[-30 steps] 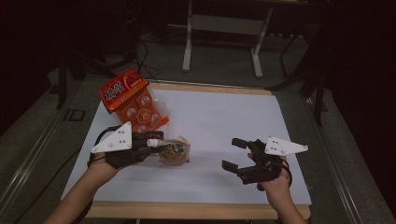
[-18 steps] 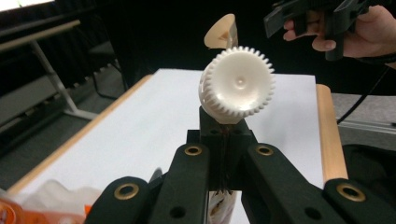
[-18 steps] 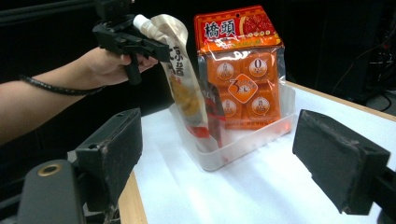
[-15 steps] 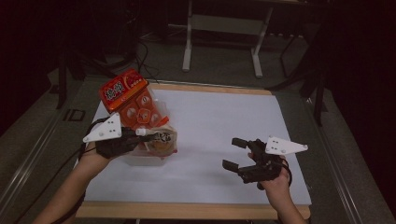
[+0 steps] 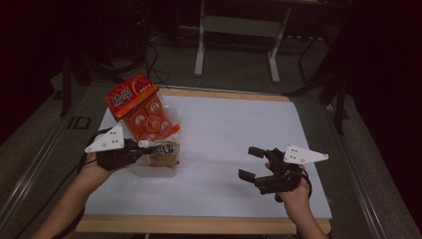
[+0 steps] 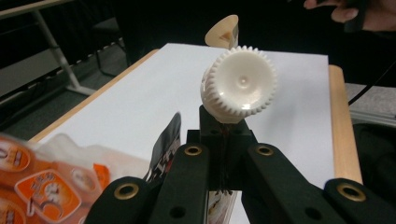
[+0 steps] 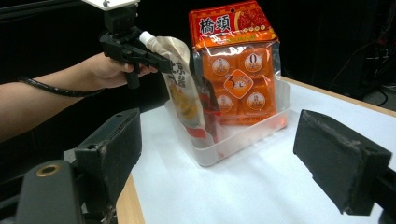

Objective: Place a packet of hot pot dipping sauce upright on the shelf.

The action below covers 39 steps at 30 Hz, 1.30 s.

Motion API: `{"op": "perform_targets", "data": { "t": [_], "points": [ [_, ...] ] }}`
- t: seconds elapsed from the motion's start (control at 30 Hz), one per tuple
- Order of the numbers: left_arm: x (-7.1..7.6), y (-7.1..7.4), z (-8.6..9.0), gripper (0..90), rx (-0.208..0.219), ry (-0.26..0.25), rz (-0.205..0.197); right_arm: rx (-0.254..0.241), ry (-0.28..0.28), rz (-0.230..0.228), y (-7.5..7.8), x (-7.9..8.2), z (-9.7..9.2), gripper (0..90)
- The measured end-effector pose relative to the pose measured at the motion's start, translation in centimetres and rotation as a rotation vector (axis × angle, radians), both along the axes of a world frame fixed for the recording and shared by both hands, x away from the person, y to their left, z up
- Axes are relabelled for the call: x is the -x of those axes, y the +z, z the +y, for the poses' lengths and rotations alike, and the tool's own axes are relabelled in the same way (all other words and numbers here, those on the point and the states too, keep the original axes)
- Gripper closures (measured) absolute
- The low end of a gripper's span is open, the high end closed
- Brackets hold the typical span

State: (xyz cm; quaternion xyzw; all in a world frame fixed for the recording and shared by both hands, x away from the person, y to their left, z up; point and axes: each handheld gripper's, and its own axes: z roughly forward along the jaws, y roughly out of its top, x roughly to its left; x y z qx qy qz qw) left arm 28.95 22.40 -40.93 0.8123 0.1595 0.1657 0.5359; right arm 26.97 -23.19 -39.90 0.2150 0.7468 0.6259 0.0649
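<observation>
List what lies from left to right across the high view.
Left claw shut on the spout pouch → clear plastic bin with the orange snack bag → bare white table → open right claw.

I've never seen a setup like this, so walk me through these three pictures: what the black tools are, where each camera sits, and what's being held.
A person holds a two-jaw gripper in each hand at a white table. The high view looks down from above. The other two come from cameras riding on the grippers. The left gripper is shut on a spouted drink pouch just below its white ridged cap, with the pouch in a clear plastic tub. An orange snack bag stands in that tub too. The right gripper hangs open with nothing between its jaws.
</observation>
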Motion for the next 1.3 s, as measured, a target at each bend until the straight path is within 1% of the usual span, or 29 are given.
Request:
{"op": "perform_targets", "data": {
  "t": [0.03,0.07,0.13,0.2,0.27,0.3,0.33,0.37,0.4,0.47,0.5,0.6,0.63,0.67,0.7,0.73,0.77,0.8,0.83,0.87,0.9,0.97,1.0,1.03,1.07,1.1,1.2,1.27,1.3],
  "points": [
    [0.0,-0.2,0.1,89.8,-0.003,0.009,0.001,0.003,-0.001,-0.001,0.0,0.0,0.0,15.2],
    [-0.1,-0.4,0.3,89.8,0.0,0.014,0.014,0.006,0.0,-0.003,0.0,0.0,0.1,15.2],
    [-0.1,-0.8,0.5,89.7,-0.009,0.021,0.015,0.005,0.003,-0.001,0.0,0.0,0.1,15.2],
    [-0.1,-1.4,0.7,89.7,-0.006,0.021,0.031,0.003,0.004,0.0,0.0,0.0,0.1,15.2],
    [-0.2,-1.8,0.8,89.7,-0.008,0.021,0.032,-0.001,0.005,0.005,-0.1,0.0,0.0,15.2],
    [-0.2,-2.4,0.9,89.7,-0.003,0.021,0.043,0.0,0.003,0.004,-0.1,-0.1,0.0,15.2],
    [-0.2,-2.4,0.9,89.7,-0.003,0.021,0.043,0.0,0.004,0.008,-0.1,-0.1,0.0,15.3],
    [-0.2,-3.1,1.0,89.6,0.004,0.028,0.044,-0.006,0.01,0.02,-0.1,-0.1,0.0,15.3],
    [-0.2,-3.4,1.1,89.6,0.016,0.033,0.051,-0.009,0.013,0.03,-0.2,-0.1,0.0,15.3],
    [-0.2,-4.0,1.3,89.6,0.021,0.039,0.05,0.002,0.007,0.018,-0.2,-0.1,0.0,15.3],
    [-0.3,-4.2,1.4,89.5,0.018,0.038,0.063,0.006,0.007,0.016,-0.2,0.0,0.0,15.3],
    [-0.2,-4.6,1.5,89.5,0.014,0.038,0.056,0.005,0.008,0.018,-0.2,0.0,0.1,15.3],
    [-0.2,-5.5,1.7,89.4,0.004,0.048,0.078,0.007,0.012,0.017,-0.2,0.0,0.2,15.3],
    [-0.2,-5.5,1.7,89.4,0.004,0.048,0.078,0.005,0.014,0.018,-0.2,0.0,0.2,15.3],
    [-0.2,-6.0,1.9,89.4,0.02,0.045,0.078,0.005,0.016,0.02,-0.2,0.0,0.3,15.3],
    [-0.3,-6.3,2.1,89.3,0.037,0.049,0.082,0.009,0.015,0.019,-0.3,0.0,0.3,15.3],
    [-0.3,-6.3,2.1,89.2,0.037,0.049,0.082,0.009,0.015,0.019,-0.3,0.0,0.3,15.3],
    [-0.3,-6.5,2.4,89.1,0.058,0.055,0.09,0.01,0.015,0.019,-0.3,0.1,0.3,15.3],
    [-0.3,-6.5,2.5,87.0,0.069,0.061,0.089,0.01,0.016,0.018,-0.3,0.1,0.3,15.3],
    [-0.3,-6.4,2.6,81.8,0.087,0.051,0.092,0.014,0.016,0.016,-0.3,0.1,0.3,15.3],
    [-0.2,-6.2,2.6,77.0,0.09,0.054,0.09,0.015,0.016,0.017,-0.3,0.1,0.3,15.3],
    [0.0,-5.8,2.5,64.1,0.089,0.063,0.074,0.011,0.017,0.017,-0.2,0.2,0.3,15.3],
    [0.2,-5.5,2.3,58.0,0.08,0.077,0.064,0.011,0.017,0.016,-0.2,0.2,0.3,15.3],
    [0.2,-5.5,2.3,51.1,0.08,0.077,0.064,0.011,0.017,0.016,-0.2,0.2,0.3,15.3],
    [0.3,-5.2,2.2,40.1,0.065,0.093,0.044,0.01,0.018,0.013,-0.1,0.2,0.3,15.3],
    [0.6,-4.7,2.0,32.0,0.071,0.13,0.032,0.012,0.019,0.013,-0.1,0.2,0.3,15.3],
    [0.9,-3.9,1.7,12.7,0.102,0.113,0.048,0.016,0.02,0.018,-0.2,0.2,0.4,15.3],
    [1.2,-3.3,1.5,9.2,0.108,0.115,0.024,0.021,0.019,0.018,-0.3,0.2,0.5,15.3],
    [1.2,-3.0,1.4,6.5,0.114,0.118,0.027,0.021,0.02,0.016,-0.3,0.2,0.5,15.3]
  ]
}}
